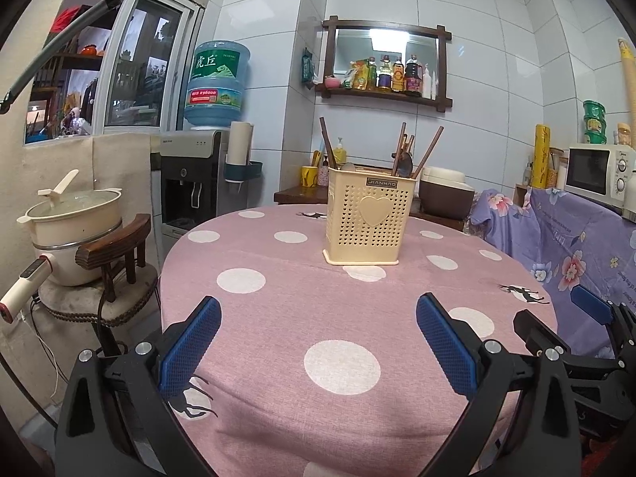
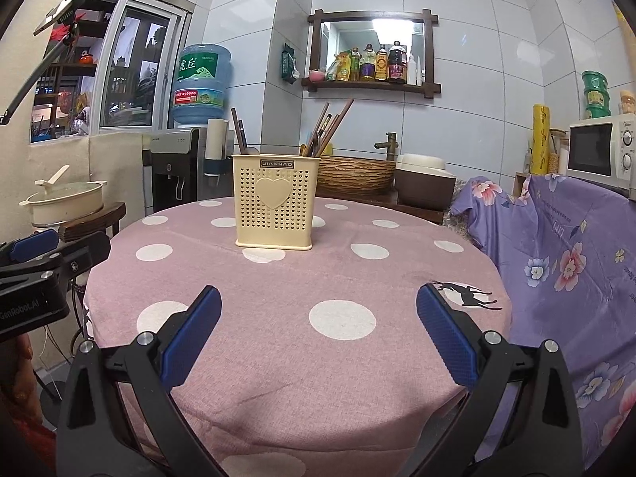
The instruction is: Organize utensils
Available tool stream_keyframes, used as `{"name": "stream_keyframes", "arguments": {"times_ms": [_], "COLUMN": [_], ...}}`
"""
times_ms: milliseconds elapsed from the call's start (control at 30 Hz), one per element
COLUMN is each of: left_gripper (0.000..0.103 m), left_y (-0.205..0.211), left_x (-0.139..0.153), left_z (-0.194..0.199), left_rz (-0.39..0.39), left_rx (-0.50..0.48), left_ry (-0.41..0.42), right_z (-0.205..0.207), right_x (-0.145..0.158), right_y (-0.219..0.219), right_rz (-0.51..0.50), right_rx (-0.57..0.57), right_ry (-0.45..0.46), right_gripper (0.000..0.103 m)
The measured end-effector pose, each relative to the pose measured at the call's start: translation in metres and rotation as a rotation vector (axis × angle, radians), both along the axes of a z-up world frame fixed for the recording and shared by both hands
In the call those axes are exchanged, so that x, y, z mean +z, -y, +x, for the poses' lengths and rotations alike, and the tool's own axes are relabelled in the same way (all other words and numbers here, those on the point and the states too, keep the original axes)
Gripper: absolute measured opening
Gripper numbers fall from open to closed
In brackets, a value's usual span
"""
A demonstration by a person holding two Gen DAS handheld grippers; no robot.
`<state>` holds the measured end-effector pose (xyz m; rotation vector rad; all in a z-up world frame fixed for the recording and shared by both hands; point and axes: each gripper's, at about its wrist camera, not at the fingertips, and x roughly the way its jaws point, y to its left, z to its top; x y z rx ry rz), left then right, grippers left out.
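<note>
A cream perforated utensil holder (image 1: pixel 367 218) (image 2: pixel 275 204) with a heart on its front stands upright on the far half of the round pink polka-dot table (image 1: pixel 278 318) (image 2: pixel 278 338). Brown chopsticks (image 1: pixel 427 151) (image 2: pixel 336 125) and spoons (image 1: pixel 405 165) stick out of its top. My left gripper (image 1: pixel 318 310) hovers open over the table's near edge, well short of the holder, with nothing between its blue pads. My right gripper (image 2: pixel 318 302) is likewise open and empty over the near part of the table. Each gripper shows at the edge of the other's view.
A chair (image 1: pixel 115 254) with a cream pot (image 1: pixel 75 214) stands left of the table, a water dispenser (image 1: pixel 190 183) behind it. A purple floral cloth (image 2: pixel 564 258) covers furniture on the right, under a microwave (image 2: pixel 600 151). A woven basin (image 2: pixel 355 175) sits behind the table.
</note>
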<state>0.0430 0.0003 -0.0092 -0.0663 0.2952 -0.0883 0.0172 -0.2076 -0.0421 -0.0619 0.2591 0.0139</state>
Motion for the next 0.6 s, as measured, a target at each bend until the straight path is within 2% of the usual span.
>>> {"name": "stream_keyframes", "arguments": {"times_ms": [600], "left_gripper": [0.098], "left_y": [-0.0003], "left_x": [-0.0004], "left_z": [0.0009], "left_rz": [0.0], "left_rx": [0.004], "left_ry": [-0.004], "right_z": [0.0018], "right_x": [0.0], "right_y": [-0.0005], "right_rz": [0.001], "right_rx": [0.004], "right_ry": [-0.006], "right_gripper": [0.097]}}
